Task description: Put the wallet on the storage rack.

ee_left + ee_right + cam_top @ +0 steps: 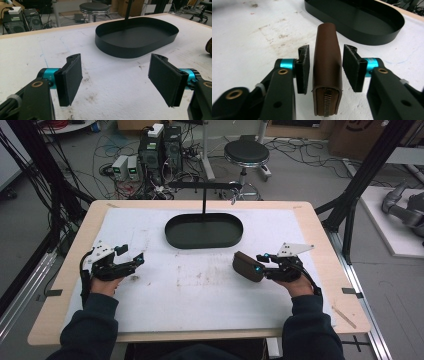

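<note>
A brown leather zip wallet (327, 62) stands on edge on the white mat, its zipper end toward the camera. My right gripper (327, 68) straddles it, and a narrow gap shows between each black pad and the leather, so the jaws are open around it. In the high view the wallet (246, 266) sits right of centre, just in front of the right gripper (261, 263). My left gripper (134, 261) rests at the left of the mat. In its own view the left gripper (117, 77) stands wide open with nothing between its pads.
A black oval tray (204, 243) with a low wall sits at the back centre, and a thin black post (204, 200) rises from it. The tray wall (120, 48) lies ahead of the left gripper and the tray (362, 37) just beyond the wallet. The white mat (200, 290) is stained.
</note>
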Motion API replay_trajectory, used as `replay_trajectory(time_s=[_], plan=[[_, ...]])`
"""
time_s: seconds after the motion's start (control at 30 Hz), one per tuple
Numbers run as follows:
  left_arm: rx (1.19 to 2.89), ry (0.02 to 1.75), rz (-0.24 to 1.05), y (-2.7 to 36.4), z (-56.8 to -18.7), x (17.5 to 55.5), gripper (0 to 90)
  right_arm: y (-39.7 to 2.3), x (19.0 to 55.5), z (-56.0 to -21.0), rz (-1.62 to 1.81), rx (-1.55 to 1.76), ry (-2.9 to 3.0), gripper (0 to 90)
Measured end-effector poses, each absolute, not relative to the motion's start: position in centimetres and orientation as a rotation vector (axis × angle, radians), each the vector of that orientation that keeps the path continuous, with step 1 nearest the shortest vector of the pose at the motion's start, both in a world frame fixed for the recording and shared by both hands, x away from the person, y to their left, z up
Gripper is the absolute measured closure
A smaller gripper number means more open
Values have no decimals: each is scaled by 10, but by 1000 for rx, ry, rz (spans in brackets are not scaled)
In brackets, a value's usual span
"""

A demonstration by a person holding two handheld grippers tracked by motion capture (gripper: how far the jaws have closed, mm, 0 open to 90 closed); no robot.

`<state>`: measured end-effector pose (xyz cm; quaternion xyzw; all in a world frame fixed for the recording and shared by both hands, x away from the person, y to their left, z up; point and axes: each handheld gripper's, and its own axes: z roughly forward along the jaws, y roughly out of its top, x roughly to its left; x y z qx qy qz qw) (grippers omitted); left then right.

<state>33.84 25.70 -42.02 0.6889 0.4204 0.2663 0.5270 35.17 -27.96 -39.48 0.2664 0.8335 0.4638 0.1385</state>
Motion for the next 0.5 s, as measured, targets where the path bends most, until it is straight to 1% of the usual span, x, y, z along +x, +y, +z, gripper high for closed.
replay_trajectory(time_s=[0.17, 0.23, 0.27, 0.33, 0.43, 0.47, 0.5], plan=[[1648, 1004, 633, 257, -420, 338, 271, -281, 353, -396, 1342, 806, 2381, 484], [1649, 1003, 635, 257, -420, 339, 271, -280, 354, -398, 1339, 815, 2377, 423], [1647, 1003, 634, 257, -420, 339, 271, -279, 355, -400, 1335, 823, 2386, 407], [1647, 1002, 632, 256, -420, 339, 271, -274, 356, -404, 1304, 829, 2419, 398], [1649, 1002, 631, 256, -420, 339, 271, -264, 359, -411, 1241, 828, 2469, 416], [1649, 1002, 630, 256, -420, 339, 271, -261, 360, -414, 1218, 827, 2483, 433], [1650, 1001, 632, 257, -420, 339, 271, -259, 361, -415, 1208, 836, 2502, 471]])
